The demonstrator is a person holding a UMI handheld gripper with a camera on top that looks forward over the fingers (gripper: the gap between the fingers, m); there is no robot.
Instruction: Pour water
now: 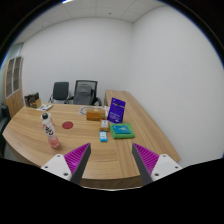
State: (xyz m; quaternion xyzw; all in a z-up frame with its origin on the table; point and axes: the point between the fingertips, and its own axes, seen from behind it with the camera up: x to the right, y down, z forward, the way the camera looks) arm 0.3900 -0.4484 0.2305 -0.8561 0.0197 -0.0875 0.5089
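Here the hand-held gripper (105, 163) hangs apart, empty. The bottle (47, 124) stands well beyond on the counter (100, 150). A skewed approach could topple it.

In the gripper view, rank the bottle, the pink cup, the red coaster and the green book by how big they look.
Largest to smallest as they appear:
1. Bottle
2. Green book
3. Pink cup
4. Red coaster

Cup and coaster look close in size, and the cup sits nearer the camera, so that order is unsure. The gripper is open, holding nothing.
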